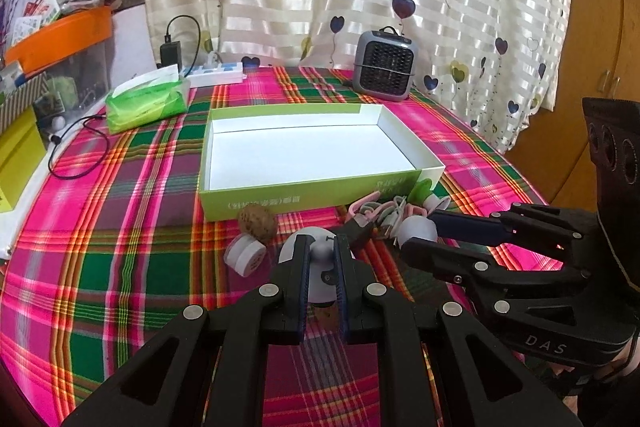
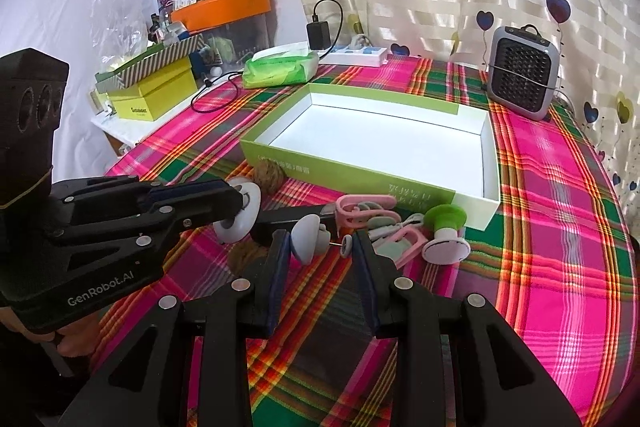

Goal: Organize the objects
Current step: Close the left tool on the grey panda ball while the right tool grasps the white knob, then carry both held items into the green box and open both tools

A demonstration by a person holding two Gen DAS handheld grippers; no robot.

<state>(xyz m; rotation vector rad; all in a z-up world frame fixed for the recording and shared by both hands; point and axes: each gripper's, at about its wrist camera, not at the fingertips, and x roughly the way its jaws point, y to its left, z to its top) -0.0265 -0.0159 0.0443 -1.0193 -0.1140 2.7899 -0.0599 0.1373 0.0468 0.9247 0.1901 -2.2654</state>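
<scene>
Near the front edge of the surface (image 1: 120, 259), covered in a pink and green plaid cloth, small things lie in a loose row just before the green-sided box (image 1: 320, 163), whose white inside holds nothing. The left tool (image 1: 322, 259) has its jaws narrow, clamped on the stem of a grey-white suction-cup piece (image 1: 316, 269). The right tool (image 2: 320, 247) stands partly open around a second grey mushroom-shaped piece (image 2: 306, 237) with a thin metal pin; whether both pads press on it I cannot tell. A walnut (image 1: 258, 223) and a white round case (image 1: 246, 255) sit to the left of the left tool. Pink clips and a cable (image 2: 376, 217) lie tangled against the box's near wall, with a green-topped suction cup (image 2: 446, 227) beside them. Toward the far edge stand a small grey heater (image 1: 386, 67) and a green tissue pack (image 1: 148, 103).
</scene>
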